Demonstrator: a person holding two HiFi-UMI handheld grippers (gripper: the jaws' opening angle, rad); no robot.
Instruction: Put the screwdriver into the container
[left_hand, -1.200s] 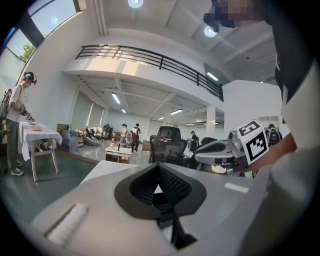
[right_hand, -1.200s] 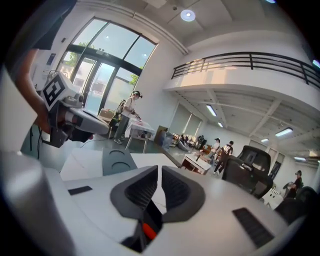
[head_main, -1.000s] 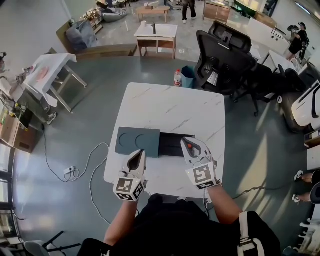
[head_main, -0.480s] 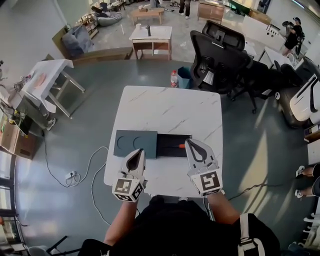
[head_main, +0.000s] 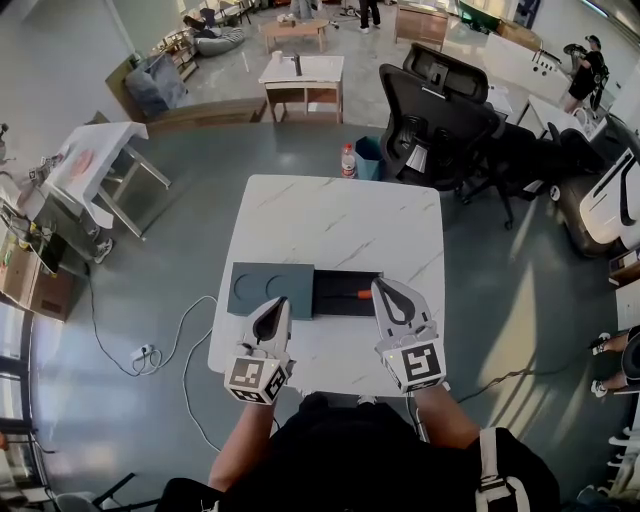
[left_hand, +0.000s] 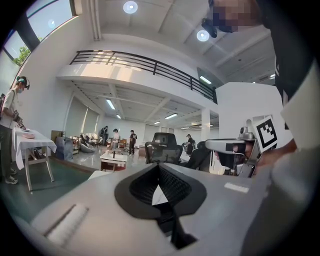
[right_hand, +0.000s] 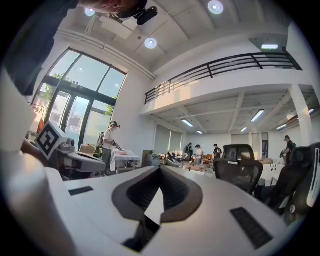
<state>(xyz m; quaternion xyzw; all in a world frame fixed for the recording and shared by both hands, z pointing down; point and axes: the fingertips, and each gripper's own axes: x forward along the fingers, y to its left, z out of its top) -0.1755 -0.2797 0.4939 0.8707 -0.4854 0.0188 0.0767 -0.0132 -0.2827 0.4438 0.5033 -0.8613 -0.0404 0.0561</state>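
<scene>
Head view, looking down on a white marble-pattern counter (head_main: 340, 220).

- Long shallow black rectangular container (head_main: 335, 285) lies near the counter's near edge. Its left end touches a dark grey-green flat panel with two round recesses (head_main: 270, 288).
- Orange-handled screwdriver (head_main: 362, 294) lies flat inside the container, toward its right end, just ahead of the right tool's tip.
- Left hand-held gripper (head_main: 274, 306): clenched and empty. In its own view the ribbed pads meet at the tip with nothing between them. It sits at the near edge of the grey-green panel.
- Right hand-held gripper (head_main: 386, 288): clenched and empty, pads together. Its tip is at the container's right end, beside the screwdriver handle.
- Black office chair (head_main: 440, 110) stands on the floor beyond the counter.
</scene>
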